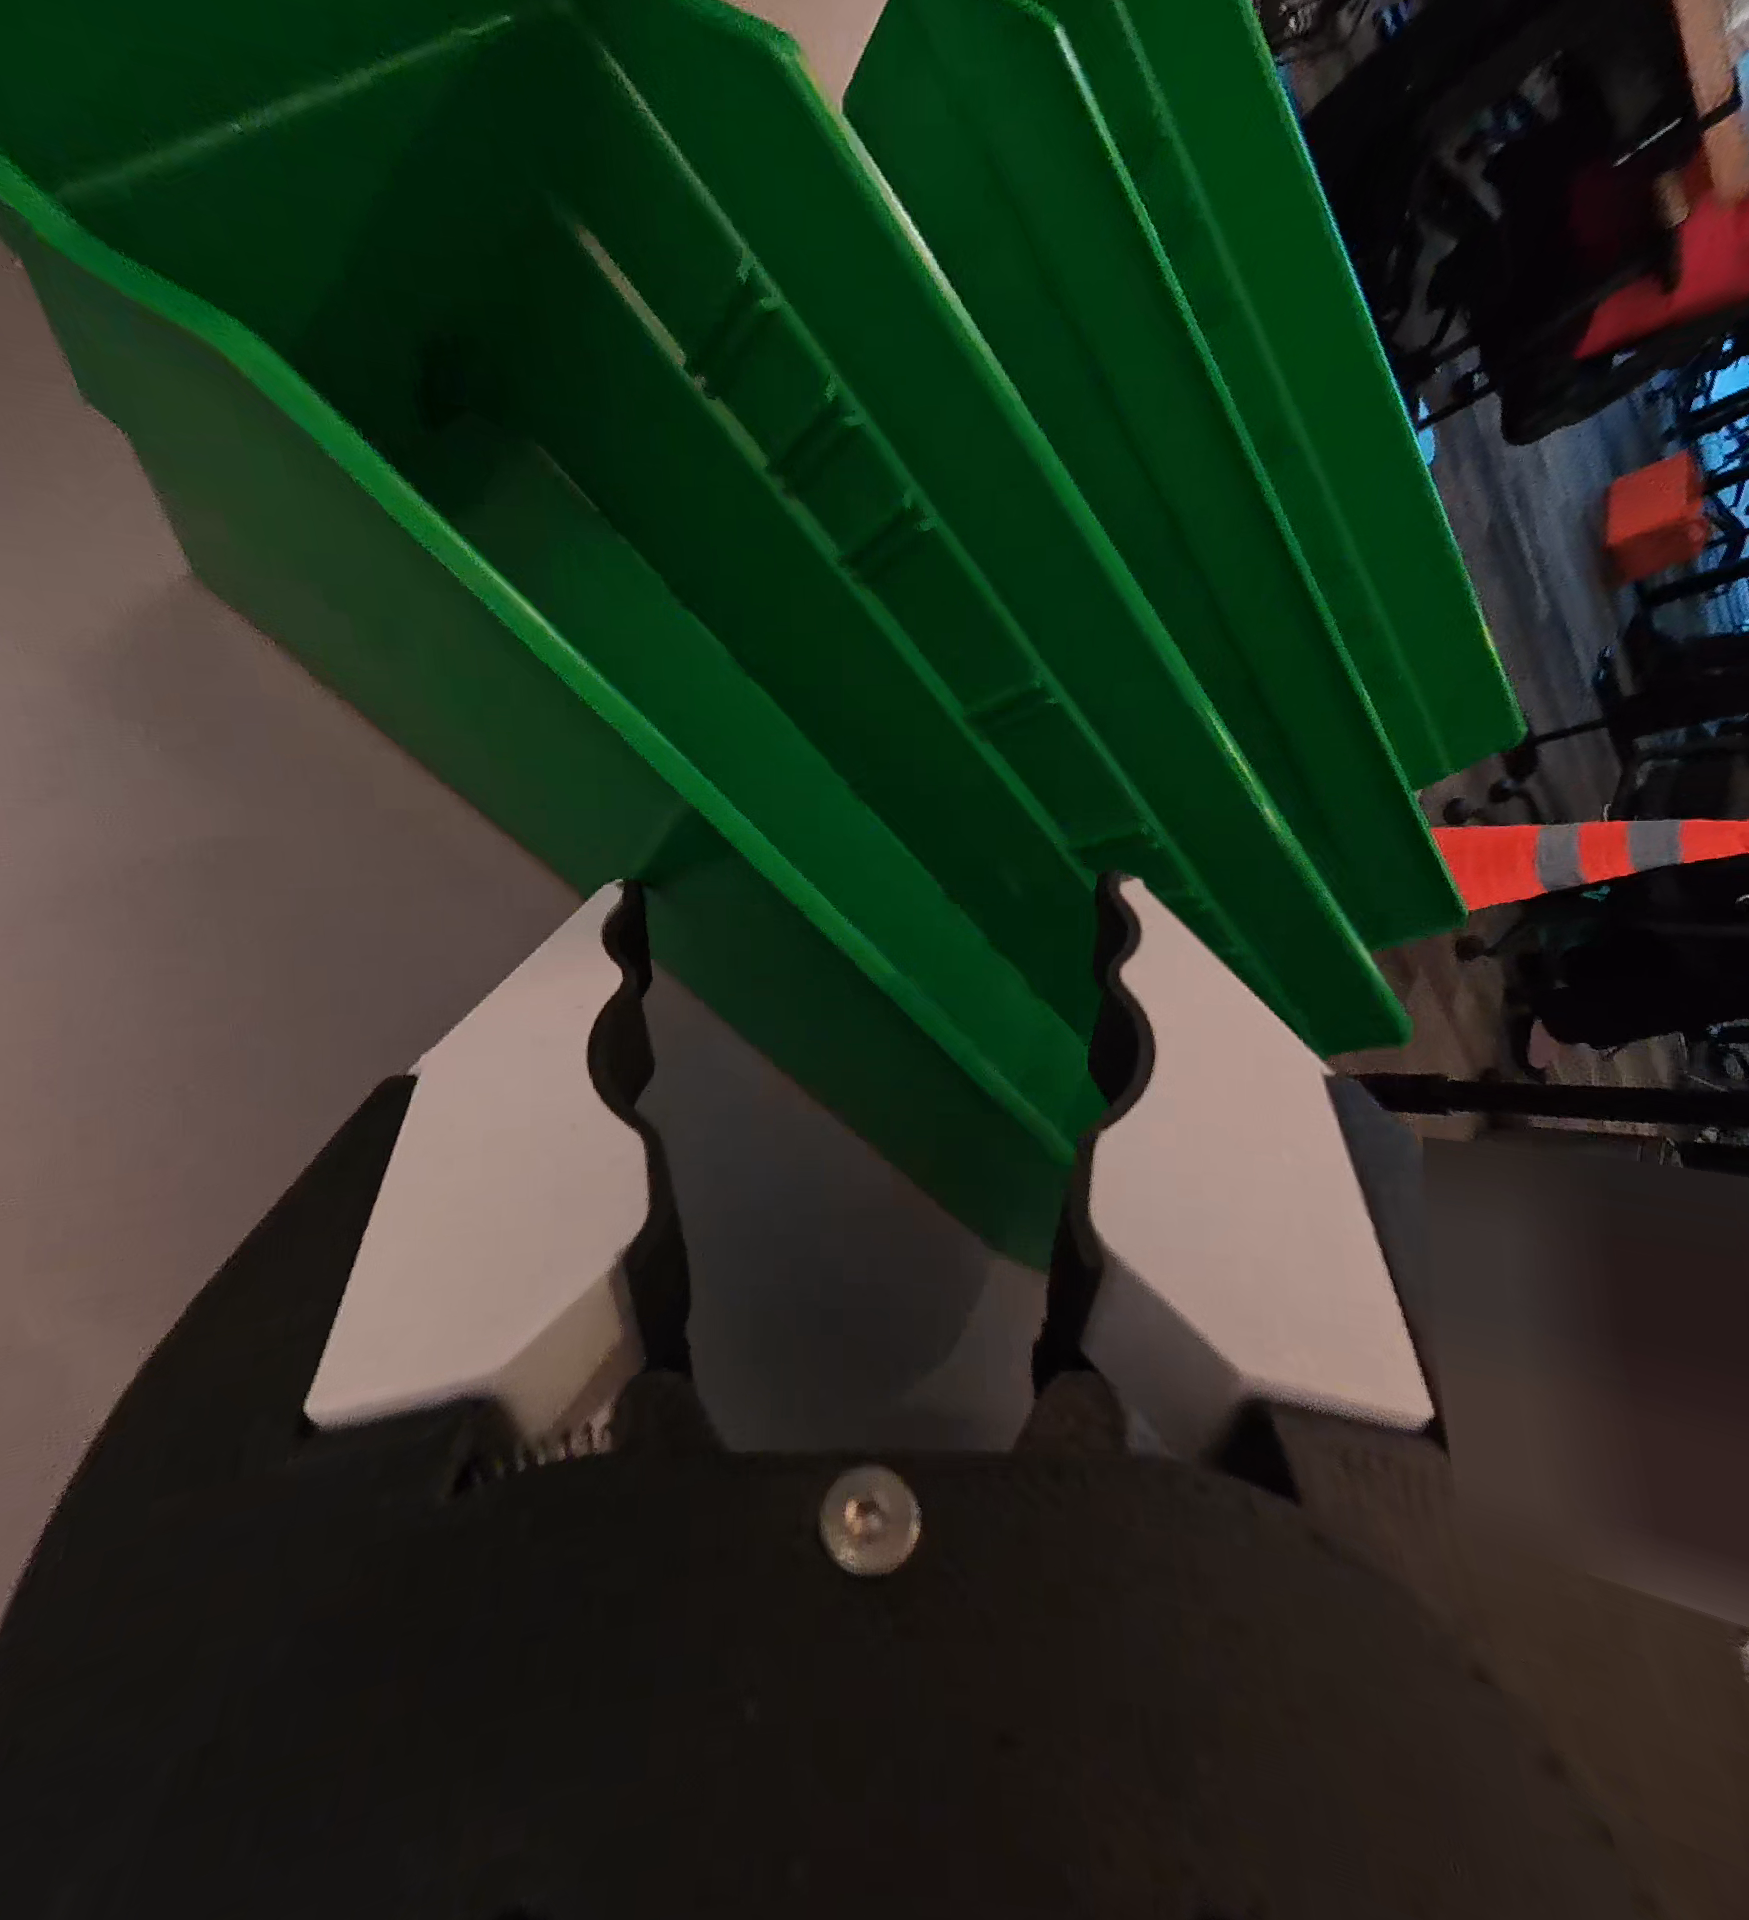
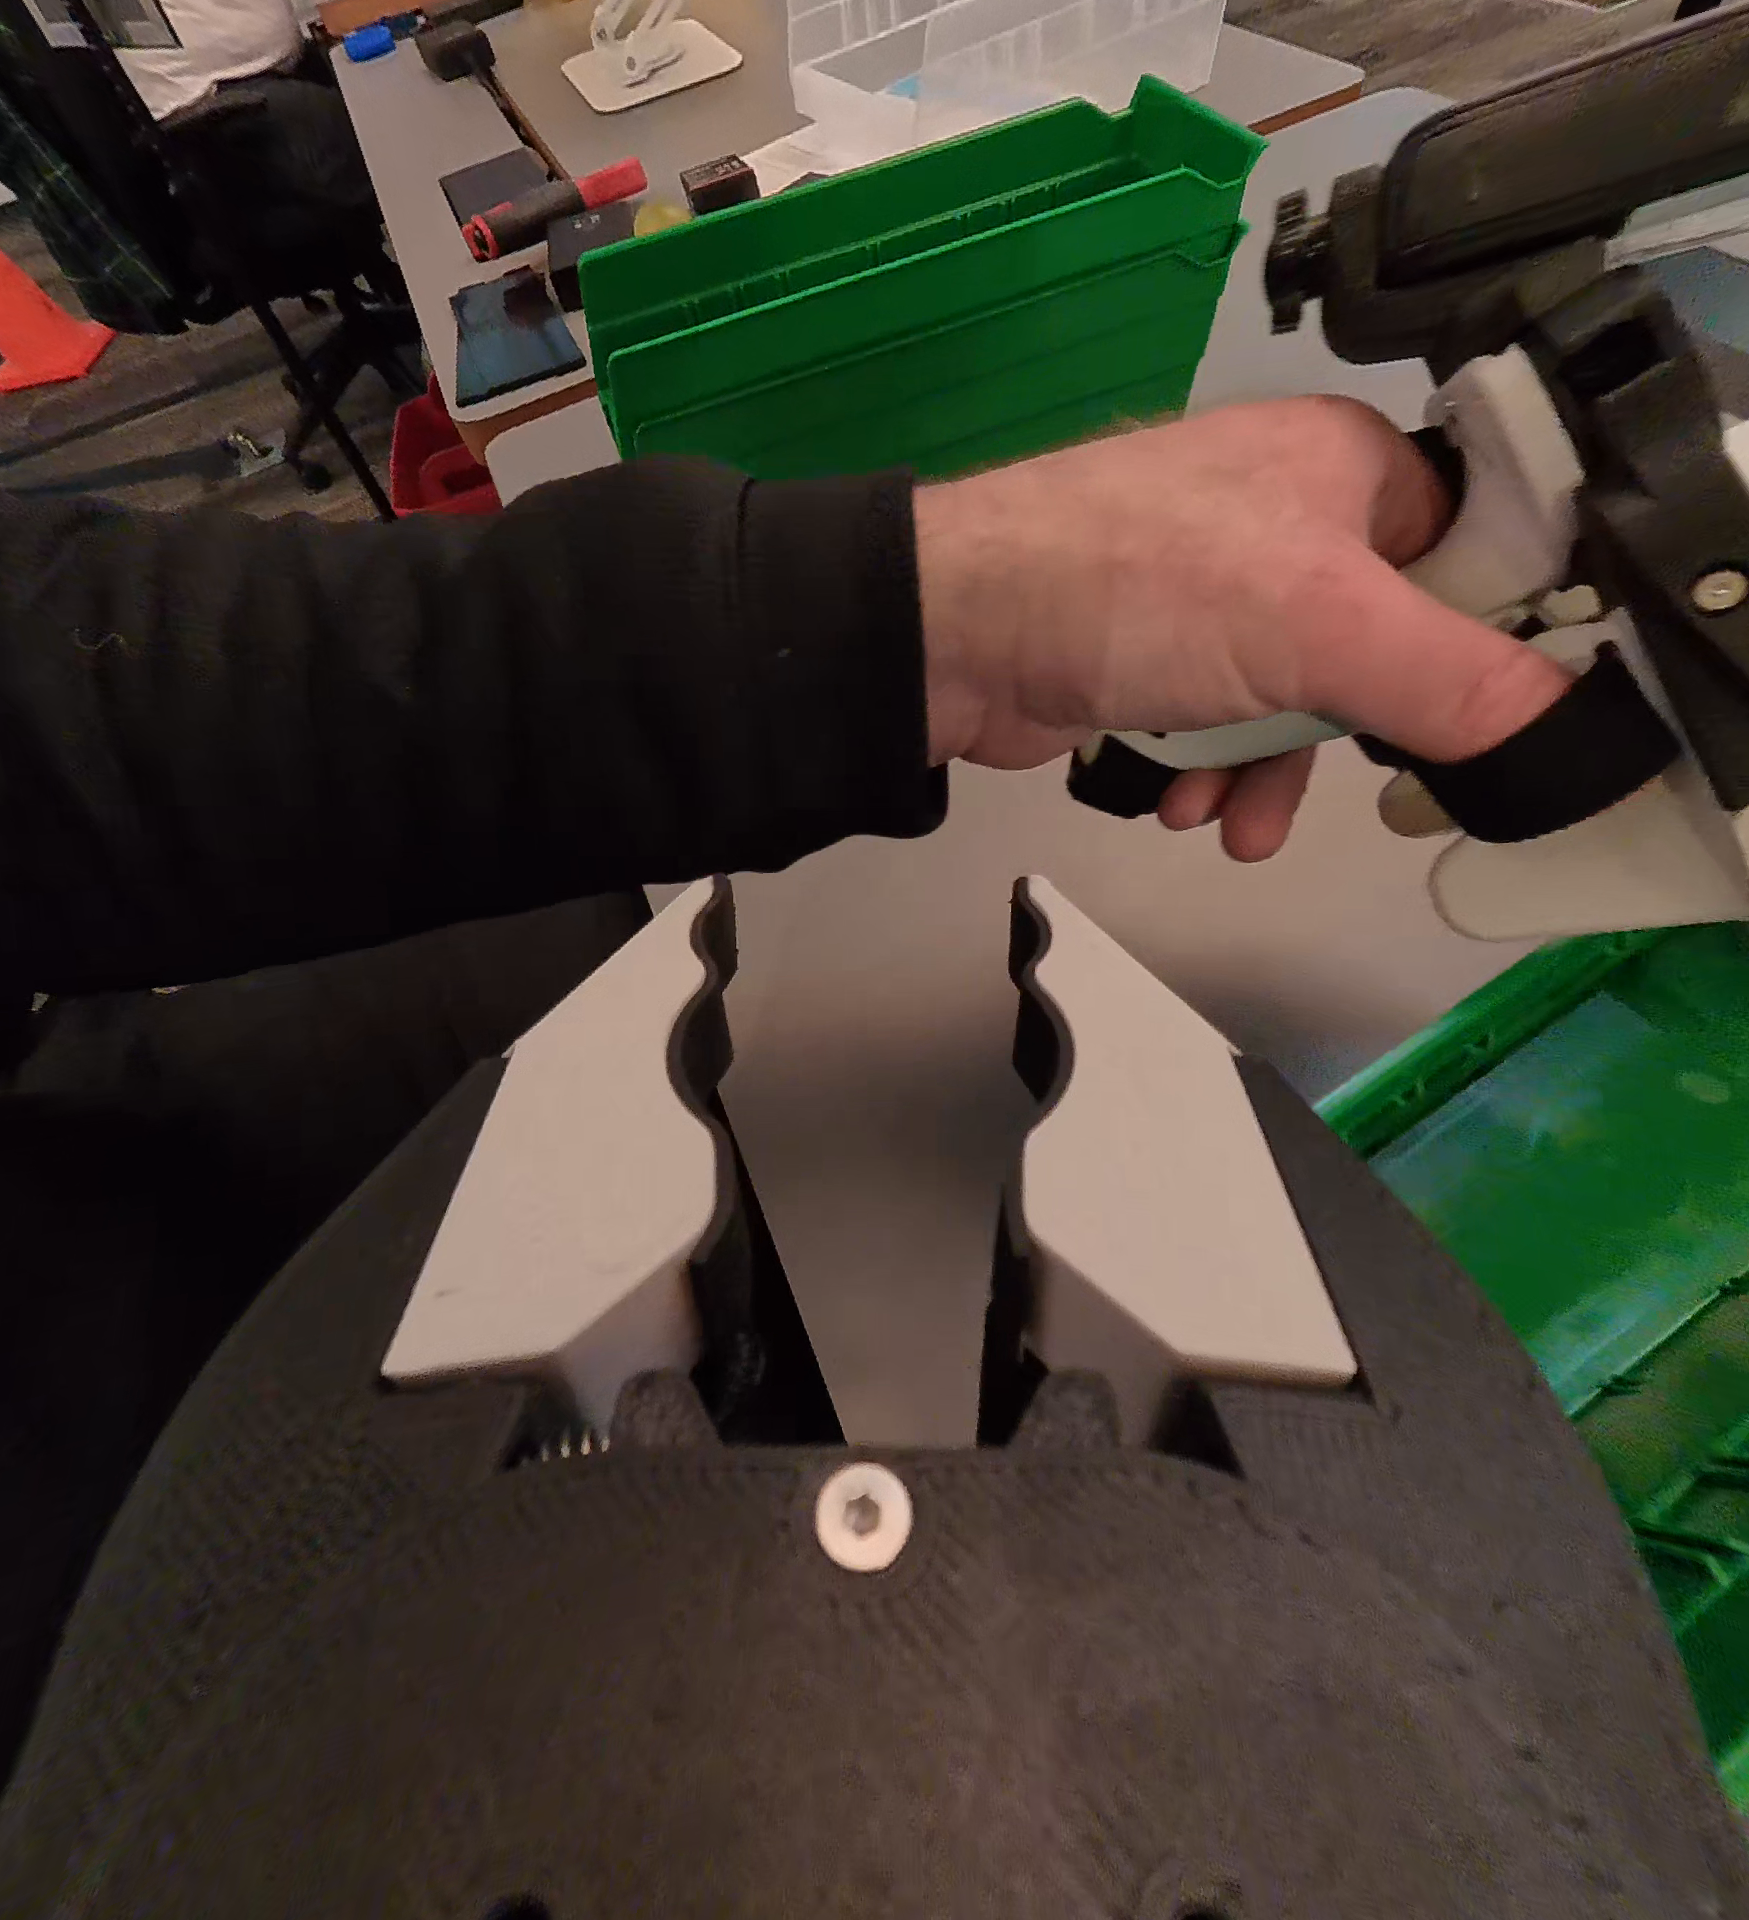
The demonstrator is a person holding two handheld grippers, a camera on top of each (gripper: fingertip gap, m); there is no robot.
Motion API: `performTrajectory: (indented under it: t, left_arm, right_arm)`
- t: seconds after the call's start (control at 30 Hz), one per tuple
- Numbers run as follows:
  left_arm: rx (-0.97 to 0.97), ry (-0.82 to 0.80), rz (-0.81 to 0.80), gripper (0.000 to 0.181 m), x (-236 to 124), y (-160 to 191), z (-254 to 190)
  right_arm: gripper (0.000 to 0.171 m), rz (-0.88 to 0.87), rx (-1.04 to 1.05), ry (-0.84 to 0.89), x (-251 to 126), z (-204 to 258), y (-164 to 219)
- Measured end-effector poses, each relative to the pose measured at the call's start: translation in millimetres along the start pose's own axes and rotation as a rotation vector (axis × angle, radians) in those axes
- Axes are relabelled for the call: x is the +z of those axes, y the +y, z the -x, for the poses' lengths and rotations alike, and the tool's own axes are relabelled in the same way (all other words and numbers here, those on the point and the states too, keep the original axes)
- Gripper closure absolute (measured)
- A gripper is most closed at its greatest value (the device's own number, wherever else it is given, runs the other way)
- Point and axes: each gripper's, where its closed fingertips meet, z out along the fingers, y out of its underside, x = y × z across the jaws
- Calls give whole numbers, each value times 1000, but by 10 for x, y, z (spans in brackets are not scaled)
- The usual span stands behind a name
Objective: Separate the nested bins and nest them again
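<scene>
A single long green bin [image 1: 382, 260] lies open side up on the white table [image 1: 70, 935]. My left gripper [image 1: 870, 888] is open and straddles the bin's near side wall, with one finger outside and one inside. A nested stack of green bins [image 1: 1213, 416] stands just beyond it. In the right wrist view the single bin [image 2: 1576, 1195] is at the lower right, and the nested stack [image 2: 901, 332] stands on its side at the table's far edge. My right gripper [image 2: 870, 894] is partly open and empty above the table [image 2: 1265, 966]. A hand [image 2: 1161, 603] holds the left gripper's handle [image 2: 1504, 520].
A black-sleeved arm [image 2: 382, 707] crosses in front of my right gripper. Behind stands a second table [image 2: 413, 135] with tools, a tablet and a clear plastic box [image 2: 1005, 52]. An orange cone [image 2: 8, 301] and chairs stand on the floor.
</scene>
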Motion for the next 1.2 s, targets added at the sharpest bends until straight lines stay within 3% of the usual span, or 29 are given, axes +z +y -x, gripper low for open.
performTrajectory:
  t: [0.2,0.33,0.4,0.57,0.67,0.77,0.87,1.03,1.13,1.2]
  left_arm:
    - [40,-14,36,94,87,-63,-39]
    - [60,-17,-41,87,-261,-117,-132]
    - [103,-81,-78,84,-618,-97,-137]
    - [187,-535,-102,65,-2011,95,451]
    - [115,-698,-93,56,-2860,341,798]
    - [-32,-815,-26,51,-3399,745,1251]
    - [-131,-842,40,45,-3529,1105,1549]
    - [-203,-856,120,46,-3436,1440,1849]
    - [-201,-864,102,66,-3443,1455,1916]
    - [-200,-845,84,70,-3459,1443,1910]
  right_arm:
    - [119,3,7,2,-8,-31,18]
    - [119,-9,7,6,-36,-43,-6]
    - [119,-15,7,5,-46,-41,-18]
    - [119,-12,13,-23,-25,12,-6]
    - [119,-3,10,-39,8,62,3]
    - [119,4,3,-50,36,109,7]
    - [118,15,1,-49,53,115,28]
    - [118,27,11,-46,74,98,63]
    - [119,37,12,-45,88,92,90]
    - [119,40,15,-47,94,88,99]
